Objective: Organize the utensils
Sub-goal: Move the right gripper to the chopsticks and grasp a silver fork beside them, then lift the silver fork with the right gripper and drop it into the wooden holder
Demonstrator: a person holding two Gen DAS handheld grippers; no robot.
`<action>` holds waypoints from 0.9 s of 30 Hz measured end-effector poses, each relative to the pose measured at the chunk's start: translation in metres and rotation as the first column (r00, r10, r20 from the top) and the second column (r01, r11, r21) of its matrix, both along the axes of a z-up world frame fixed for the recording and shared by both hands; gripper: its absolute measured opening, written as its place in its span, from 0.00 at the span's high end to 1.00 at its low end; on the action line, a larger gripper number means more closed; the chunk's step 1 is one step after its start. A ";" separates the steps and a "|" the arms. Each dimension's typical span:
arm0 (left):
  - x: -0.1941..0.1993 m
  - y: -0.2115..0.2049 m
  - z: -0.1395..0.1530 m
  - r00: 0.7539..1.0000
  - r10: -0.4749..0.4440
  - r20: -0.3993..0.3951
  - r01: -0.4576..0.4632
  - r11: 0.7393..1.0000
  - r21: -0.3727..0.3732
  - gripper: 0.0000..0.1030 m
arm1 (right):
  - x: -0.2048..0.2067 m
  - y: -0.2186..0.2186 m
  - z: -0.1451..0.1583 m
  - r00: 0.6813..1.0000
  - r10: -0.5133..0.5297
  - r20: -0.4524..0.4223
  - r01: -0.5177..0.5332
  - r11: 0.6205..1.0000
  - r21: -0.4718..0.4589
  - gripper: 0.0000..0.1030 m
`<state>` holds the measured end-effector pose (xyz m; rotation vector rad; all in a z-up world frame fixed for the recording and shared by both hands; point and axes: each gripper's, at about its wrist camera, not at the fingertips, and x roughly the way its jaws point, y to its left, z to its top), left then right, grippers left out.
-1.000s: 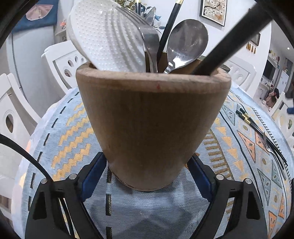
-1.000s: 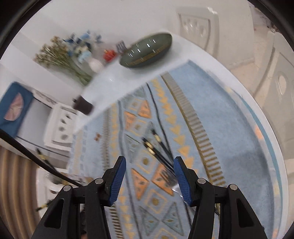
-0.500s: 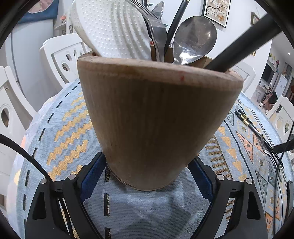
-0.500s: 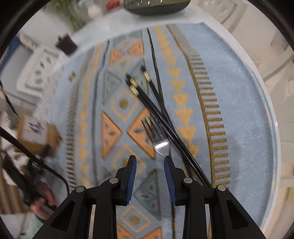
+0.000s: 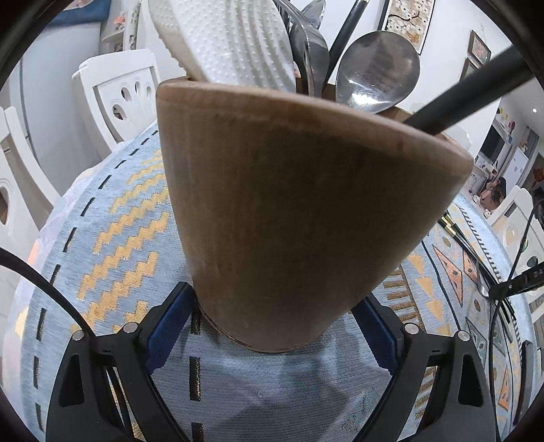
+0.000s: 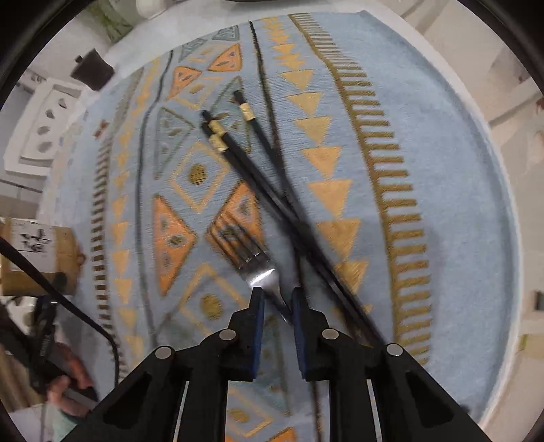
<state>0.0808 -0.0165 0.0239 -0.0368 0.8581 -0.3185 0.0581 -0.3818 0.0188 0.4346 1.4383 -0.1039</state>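
Lowered toward the patterned tablecloth [image 6: 425, 163] since a second ago, the right gripper [image 6: 276, 297] is closing, with the neck of the fork [image 6: 253, 258] between its blue pads, beside black chopsticks [image 6: 258, 176]. The wooden utensil holder [image 5: 306, 217] is squeezed at its base by the left gripper [image 5: 275, 326] and is tilted. A spoon [image 5: 377, 78] and white rice paddle [image 5: 231, 44] are kept inside.

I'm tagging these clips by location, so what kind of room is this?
Most likely a home dining room: a round table under a patterned blue tablecloth, white dining chairs around it, and framed pictures on the wall.
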 end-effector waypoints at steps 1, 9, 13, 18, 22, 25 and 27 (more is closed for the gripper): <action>0.001 0.001 0.000 1.000 0.000 0.000 0.000 1.000 -0.001 0.10 | 0.000 0.003 0.001 1.000 0.003 0.002 -0.003 1.000 0.006 0.87; 0.003 0.002 0.000 1.000 0.000 -0.001 0.000 1.000 -0.003 0.10 | -0.010 0.026 0.005 0.996 0.088 -0.001 -0.088 0.996 0.002 0.87; 0.003 0.003 0.000 1.000 0.000 -0.001 0.000 1.000 -0.003 0.10 | -0.005 0.037 0.021 0.989 0.128 0.067 -0.125 0.991 -0.045 0.85; 0.002 0.002 0.000 1.000 0.000 -0.002 0.000 1.000 -0.005 0.10 | 0.001 0.038 0.021 0.986 0.159 0.042 -0.152 0.980 -0.132 0.47; 0.001 0.002 -0.001 1.000 0.000 -0.005 0.000 1.000 -0.009 0.10 | -0.005 0.042 0.010 0.981 0.194 0.002 -0.192 0.968 -0.163 0.49; 0.001 0.003 -0.001 1.000 0.000 -0.007 0.000 1.000 -0.008 0.09 | -0.009 0.041 -0.003 0.983 0.183 -0.020 -0.183 0.963 -0.200 0.66; 0.001 0.004 -0.002 1.000 0.000 -0.009 0.000 1.000 -0.010 0.09 | -0.008 0.044 0.001 0.981 0.190 -0.042 -0.194 0.956 -0.218 0.87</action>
